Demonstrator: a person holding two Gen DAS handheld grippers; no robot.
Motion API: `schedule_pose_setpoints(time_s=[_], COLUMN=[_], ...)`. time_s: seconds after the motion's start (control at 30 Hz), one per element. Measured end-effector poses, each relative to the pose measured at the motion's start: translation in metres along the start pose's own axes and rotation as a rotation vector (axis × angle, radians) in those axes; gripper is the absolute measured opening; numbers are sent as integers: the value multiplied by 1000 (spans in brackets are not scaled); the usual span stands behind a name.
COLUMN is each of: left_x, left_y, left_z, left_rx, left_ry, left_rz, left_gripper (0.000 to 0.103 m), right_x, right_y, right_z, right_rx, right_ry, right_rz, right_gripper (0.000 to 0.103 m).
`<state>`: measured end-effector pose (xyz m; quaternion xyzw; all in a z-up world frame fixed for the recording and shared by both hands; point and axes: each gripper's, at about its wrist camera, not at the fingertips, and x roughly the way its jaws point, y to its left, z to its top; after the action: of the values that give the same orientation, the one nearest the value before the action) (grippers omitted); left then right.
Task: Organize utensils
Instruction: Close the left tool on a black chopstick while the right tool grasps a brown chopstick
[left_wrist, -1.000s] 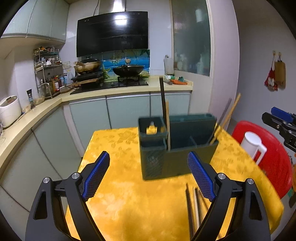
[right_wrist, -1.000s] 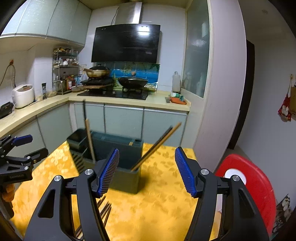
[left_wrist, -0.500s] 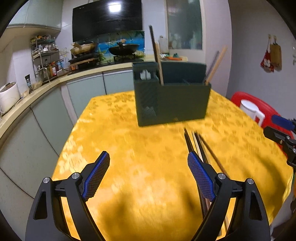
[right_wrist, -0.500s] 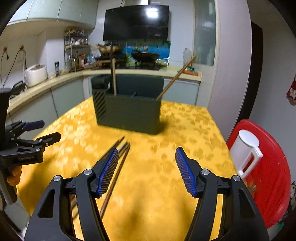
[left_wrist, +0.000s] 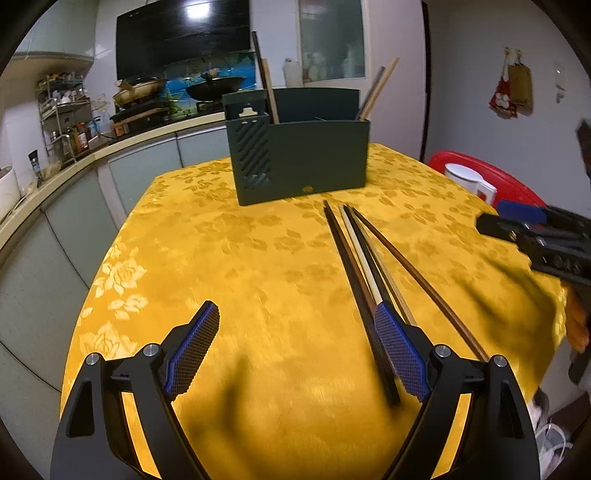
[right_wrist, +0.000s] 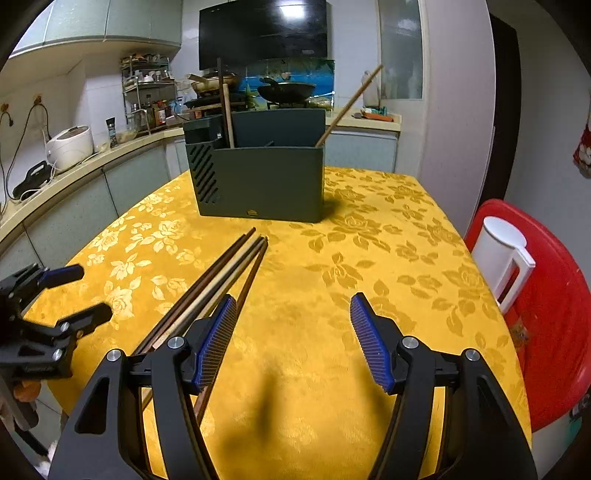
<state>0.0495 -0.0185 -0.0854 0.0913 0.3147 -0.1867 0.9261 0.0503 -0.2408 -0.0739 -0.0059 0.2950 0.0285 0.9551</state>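
A dark green utensil holder (left_wrist: 301, 155) (right_wrist: 258, 177) stands on the far half of the yellow tablecloth (left_wrist: 258, 266) (right_wrist: 332, 295), with a few chopsticks upright in it. Several loose chopsticks (left_wrist: 365, 266) (right_wrist: 221, 273) lie in a bundle in front of it. My left gripper (left_wrist: 295, 343) hangs open low over the cloth, its right pad just over the bundle's near end. My right gripper (right_wrist: 293, 343) is open too, to the right of the bundle, with its left finger (right_wrist: 216, 343) over the chopsticks. Nothing is between either pair of jaws. Each gripper shows at the edge of the other's view (left_wrist: 535, 240) (right_wrist: 55, 317).
A red plastic stool (right_wrist: 543, 302) (left_wrist: 491, 177) with a white lidded jug (right_wrist: 498, 254) (left_wrist: 469, 181) on it stands right of the table. Kitchen counters (right_wrist: 92, 162) with a rice cooker (right_wrist: 70, 146) and a stove run along the left and back.
Both grippers have come down toward the table and closer to the chopsticks. The holder now sits higher in both views. Neither jaw width has changed.
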Motion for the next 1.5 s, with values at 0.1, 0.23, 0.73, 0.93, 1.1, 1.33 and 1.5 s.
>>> schedule_pose_setpoints(time_s=[0.1, 0.23, 0.73, 0.93, 1.1, 1.33, 1.5], left_x=[-4, -10, 4, 6, 8, 8, 8], left_y=[-1, -2, -25, -19, -5, 4, 4], left_z=[-8, -15, -35, -35, -33, -31, -32], left_rx=[13, 7, 126, 129, 75, 28, 21], left_ry=[6, 16, 97, 106, 109, 107, 104], left_rz=[-18, -86, -94, -49, -26, -31, -32], left_gripper=[83, 83, 83, 83, 83, 83, 83], right_x=[-1, -1, -4, -5, -6, -10, -14], right_y=[-1, -2, -8, -5, 3, 26, 47], right_z=[-2, -5, -7, -11, -22, -51, -69], right_rx=[3, 6, 28, 22, 1, -61, -143], right_ry=[2, 7, 7, 17, 44, 101, 115], right_rz=[-1, -2, -16, -11, 3, 71, 94], right_gripper=[62, 62, 62, 62, 62, 62, 62])
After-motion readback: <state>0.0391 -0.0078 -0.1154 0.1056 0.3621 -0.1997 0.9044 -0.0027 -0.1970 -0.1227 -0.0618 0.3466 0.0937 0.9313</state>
